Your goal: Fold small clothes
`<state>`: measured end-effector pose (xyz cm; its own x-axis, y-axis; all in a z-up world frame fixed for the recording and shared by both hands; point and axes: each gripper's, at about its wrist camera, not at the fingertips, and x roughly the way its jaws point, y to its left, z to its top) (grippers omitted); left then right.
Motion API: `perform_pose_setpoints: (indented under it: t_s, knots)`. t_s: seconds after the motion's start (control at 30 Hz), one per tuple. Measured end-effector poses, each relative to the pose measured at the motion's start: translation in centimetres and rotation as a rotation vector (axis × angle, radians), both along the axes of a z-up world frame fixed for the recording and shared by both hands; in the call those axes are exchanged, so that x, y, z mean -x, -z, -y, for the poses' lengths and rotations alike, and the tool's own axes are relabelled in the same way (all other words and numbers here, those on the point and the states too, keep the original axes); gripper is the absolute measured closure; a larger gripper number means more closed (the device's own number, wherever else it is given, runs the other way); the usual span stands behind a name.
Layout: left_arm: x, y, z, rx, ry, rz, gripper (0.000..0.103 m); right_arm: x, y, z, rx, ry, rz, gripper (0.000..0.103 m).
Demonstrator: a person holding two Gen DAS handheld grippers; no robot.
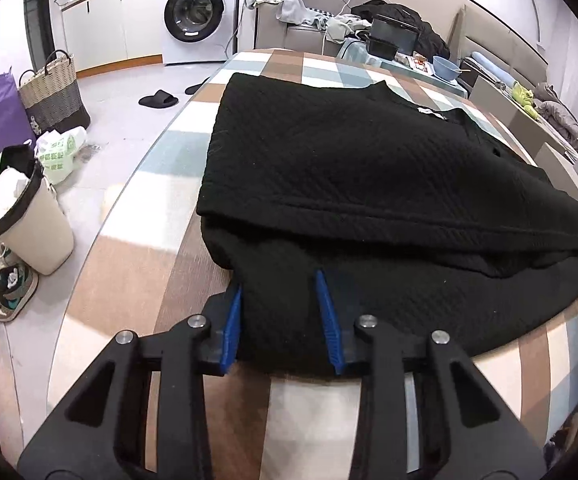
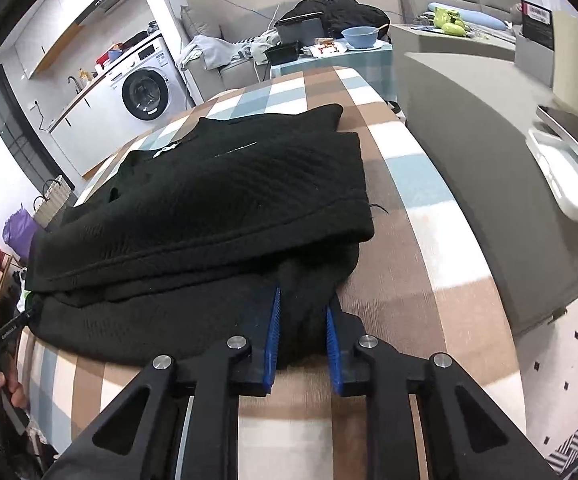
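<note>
A black textured garment (image 1: 349, 168) lies partly folded on a checked tablecloth (image 1: 129, 288), its upper layer doubled over a lower layer. It also shows in the right wrist view (image 2: 225, 200). My left gripper (image 1: 279, 280) has its blue pads (image 1: 329, 320) on either side of the garment's near-left edge, with fabric bunched between them. My right gripper (image 2: 303, 300) holds the near-right corner of the garment between its blue pads (image 2: 273, 332). Both sit at the near table edge.
A grey sofa (image 2: 469, 152) with a white tray (image 2: 565, 176) lies right of the table. A bin (image 1: 29, 216), basket (image 1: 55, 92), bags and shoes stand on the floor at left. A washing machine (image 1: 197, 12) and a cluttered side table (image 1: 409, 52) are behind.
</note>
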<state>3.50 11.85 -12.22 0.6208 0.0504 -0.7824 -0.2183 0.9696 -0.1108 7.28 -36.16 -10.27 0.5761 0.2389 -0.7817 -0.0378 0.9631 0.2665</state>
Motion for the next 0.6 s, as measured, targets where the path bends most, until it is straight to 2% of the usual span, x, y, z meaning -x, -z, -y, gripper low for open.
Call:
perform_pose_setpoints:
  t_s: [0.1, 0.17, 0.2, 0.27, 0.33, 0.37, 0.47, 0.53, 0.6]
  knots:
    - [1.0, -0.2, -0.2, 0.011, -0.004, -0.003, 0.071, 0.4, 0.0, 0.4, -0.012, 0.004, -0.018, 0.083]
    - [1.7, -0.5, -0.5, 0.028, -0.022, 0.011, 0.066, 0.4, 0.0, 0.5, -0.012, 0.003, -0.027, 0.081]
    - [1.7, -0.8, -0.8, 0.04, -0.037, 0.026, 0.065, 0.3, -0.1, 0.7, -0.016, 0.007, -0.028, 0.077]
    - [2.0, -1.5, -1.7, 0.059, -0.069, 0.048, 0.055, -0.4, -0.3, 1.3, -0.062, 0.022, -0.02, 0.072]
    - [1.7, -1.9, -2.7, 0.073, -0.096, 0.07, 0.044, -0.5, -0.5, 1.8, -0.105, 0.031, -0.012, 0.061]
    - [1.6, -2.0, -3.2, 0.073, -0.109, 0.081, 0.041, -0.6, -0.6, 2.0, -0.123, 0.032, -0.003, 0.061]
    - [0.1, -2.2, -4.4, 0.079, -0.113, 0.095, 0.041, -0.9, -0.7, 2.2, -0.141, 0.044, 0.007, 0.059]
    - [-1.0, -1.9, -4.9, 0.086, -0.112, 0.097, 0.041, -1.3, -0.6, 2.5, -0.161, 0.054, 0.009, 0.052]
    - [-2.2, -1.6, -5.3, 0.109, -0.1, 0.092, 0.041, -2.0, -0.5, 2.7, -0.173, 0.06, 0.028, 0.05]
